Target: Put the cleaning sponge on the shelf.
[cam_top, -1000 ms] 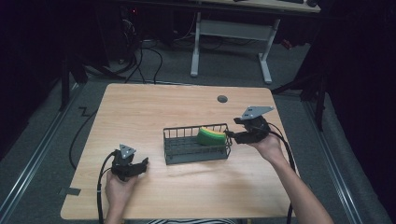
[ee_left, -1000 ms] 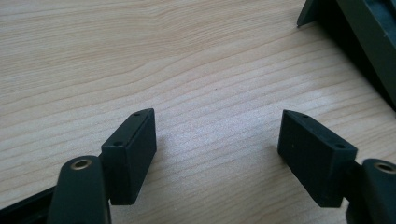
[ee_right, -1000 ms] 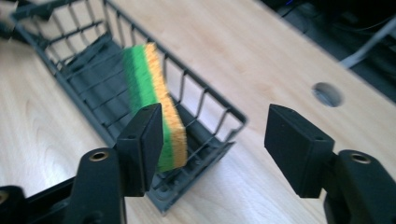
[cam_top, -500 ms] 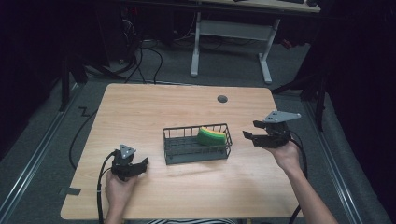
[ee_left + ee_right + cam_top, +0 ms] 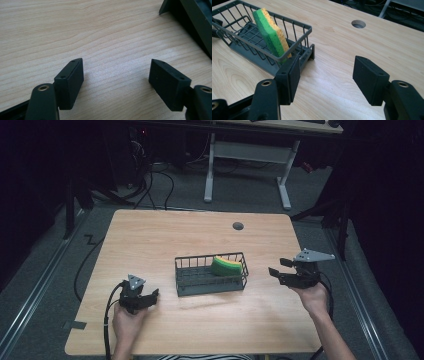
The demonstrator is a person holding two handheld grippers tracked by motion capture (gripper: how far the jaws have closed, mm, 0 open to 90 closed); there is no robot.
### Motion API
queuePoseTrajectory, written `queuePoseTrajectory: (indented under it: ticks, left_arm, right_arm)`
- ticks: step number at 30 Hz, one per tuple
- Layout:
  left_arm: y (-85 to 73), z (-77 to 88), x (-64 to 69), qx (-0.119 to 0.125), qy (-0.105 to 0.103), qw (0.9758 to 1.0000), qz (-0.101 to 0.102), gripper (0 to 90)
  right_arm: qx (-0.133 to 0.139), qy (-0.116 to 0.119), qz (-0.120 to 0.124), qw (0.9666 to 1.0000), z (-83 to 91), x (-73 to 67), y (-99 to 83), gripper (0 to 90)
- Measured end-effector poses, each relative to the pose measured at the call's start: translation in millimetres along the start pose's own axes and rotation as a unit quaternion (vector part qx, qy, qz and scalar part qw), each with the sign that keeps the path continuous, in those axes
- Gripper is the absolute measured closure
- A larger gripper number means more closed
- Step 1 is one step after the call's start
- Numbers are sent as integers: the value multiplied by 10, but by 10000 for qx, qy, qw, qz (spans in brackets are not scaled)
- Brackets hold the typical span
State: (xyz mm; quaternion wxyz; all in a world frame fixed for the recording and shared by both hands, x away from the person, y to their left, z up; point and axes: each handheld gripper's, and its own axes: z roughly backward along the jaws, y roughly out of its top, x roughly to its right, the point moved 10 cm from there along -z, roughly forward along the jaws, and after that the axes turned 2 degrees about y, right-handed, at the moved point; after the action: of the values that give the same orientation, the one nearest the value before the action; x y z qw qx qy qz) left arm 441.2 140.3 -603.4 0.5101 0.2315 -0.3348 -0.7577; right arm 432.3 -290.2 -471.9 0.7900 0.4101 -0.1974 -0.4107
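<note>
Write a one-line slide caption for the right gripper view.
Open right gripper above the wooden table, beside a wire basket holding a green-and-yellow sponge on edge.

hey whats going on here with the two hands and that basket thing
A person sits at a wooden table with a tool in each hand. A dark wire basket stands mid-table with a green and yellow sponge propped on edge at its right end. The right tool is open beside that end, holding nothing. The left tool is open too, resting low on the table left of the basket.
</note>
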Motion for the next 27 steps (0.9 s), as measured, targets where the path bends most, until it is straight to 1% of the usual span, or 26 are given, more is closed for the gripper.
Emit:
queuePoseTrajectory:
  ticks: [4, 15, 21, 25, 27]
  left_arm:
    - [0, 0, 0, -2, -1, 10000, -3, 284]
    - [0, 0, 0, -2, 0, 10000, -4, 284]
    - [0, 0, 1, -1, -1, 10000, -1, 284]
    - [0, 0, 1, -1, -2, 10000, -1, 284]
    - [0, 0, 0, -2, -1, 10000, -3, 284]
  right_arm:
    - [10, 38, -120, 9999, 10, -2, -90, 386]
    - [89, 98, -337, 9993, 11, -19, -324, 386]
    - [31, 112, -465, 9989, -26, -36, -486, 386]
    - [53, 142, -544, 9984, -53, -58, -549, 386]
    - [51, 133, -535, 9985, -78, -63, -577, 386]
